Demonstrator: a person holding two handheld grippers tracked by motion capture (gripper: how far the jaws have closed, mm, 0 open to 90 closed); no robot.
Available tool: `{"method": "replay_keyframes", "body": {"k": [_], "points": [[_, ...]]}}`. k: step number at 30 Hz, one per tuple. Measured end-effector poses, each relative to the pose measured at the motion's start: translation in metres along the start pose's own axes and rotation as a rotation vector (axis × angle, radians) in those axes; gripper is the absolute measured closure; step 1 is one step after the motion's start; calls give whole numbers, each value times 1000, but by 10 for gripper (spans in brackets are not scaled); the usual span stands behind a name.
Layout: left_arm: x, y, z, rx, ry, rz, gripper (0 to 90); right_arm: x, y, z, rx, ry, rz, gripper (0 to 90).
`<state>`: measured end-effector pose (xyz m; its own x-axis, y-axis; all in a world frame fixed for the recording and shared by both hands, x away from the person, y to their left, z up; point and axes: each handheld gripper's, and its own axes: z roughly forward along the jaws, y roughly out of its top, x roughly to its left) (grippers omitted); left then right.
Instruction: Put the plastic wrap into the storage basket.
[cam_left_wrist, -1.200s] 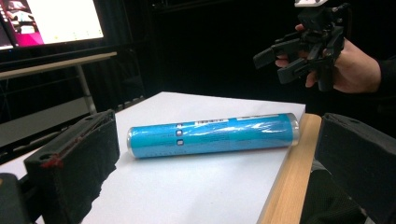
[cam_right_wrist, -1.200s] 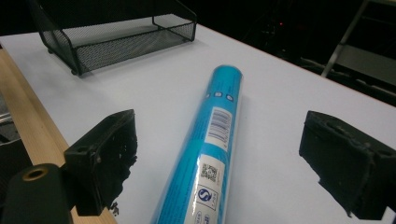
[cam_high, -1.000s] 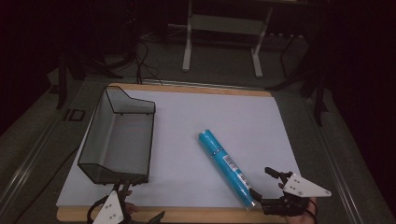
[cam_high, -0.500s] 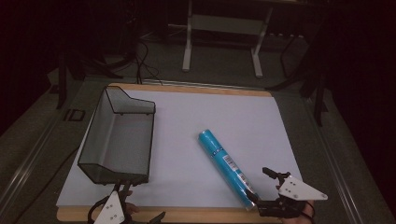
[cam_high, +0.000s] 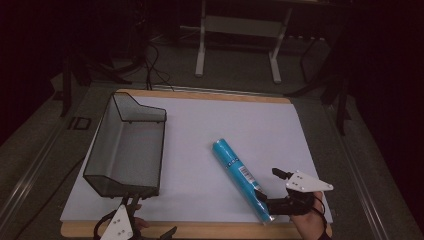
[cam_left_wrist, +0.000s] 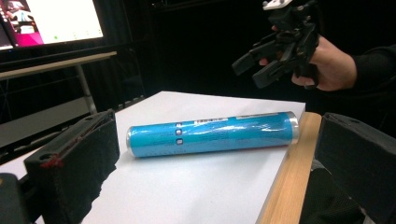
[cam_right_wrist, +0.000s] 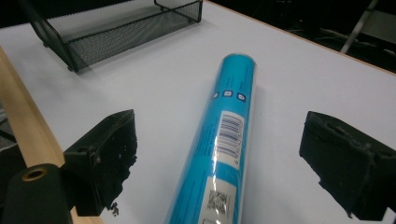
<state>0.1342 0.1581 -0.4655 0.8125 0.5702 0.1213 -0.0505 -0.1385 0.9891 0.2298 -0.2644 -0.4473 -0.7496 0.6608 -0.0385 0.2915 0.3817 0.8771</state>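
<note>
Over the blue tube's (cam_high: 240, 179) near end, right gripper (cam_right_wrist: 219, 163) spread wide, apparently poised to grasp; next, close.

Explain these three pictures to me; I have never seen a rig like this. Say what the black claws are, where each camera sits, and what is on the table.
No robot here: a person holds a two-jaw gripper in each hand. The high view looks down from above; the right gripper is low right, the left gripper at the bottom edge. The other two cameras ride on the grippers, looking out between their own black jaws. On the white sheet lie a blue tube and a black mesh tray. Both grippers are open and hold nothing; the right one's jaws straddle the tube's near end.
</note>
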Motion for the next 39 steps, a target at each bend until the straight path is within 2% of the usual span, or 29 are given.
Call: {"method": "replay_keyframes", "body": {"k": [14,16,20,22,27,31,39], "points": [[0,0,0,-1,-14,-14,7,-3,18,33,94,21,-17,96],[0,0,0,0,-15,-16,6,-2,20,38,113,4,-28,96],[0,0,0,5,-19,-16,6,-3,23,47,144,8,-23,96],[0,0,0,1,-22,-20,6,-3,23,52,168,-7,-20,96],[0,0,0,5,-24,-24,6,-5,24,66,247,-12,4,96],[0,-1,1,10,-30,-26,6,-7,25,74,291,-9,28,96],[0,-1,1,12,-34,-29,6,-10,24,93,433,-26,90,97]]}}
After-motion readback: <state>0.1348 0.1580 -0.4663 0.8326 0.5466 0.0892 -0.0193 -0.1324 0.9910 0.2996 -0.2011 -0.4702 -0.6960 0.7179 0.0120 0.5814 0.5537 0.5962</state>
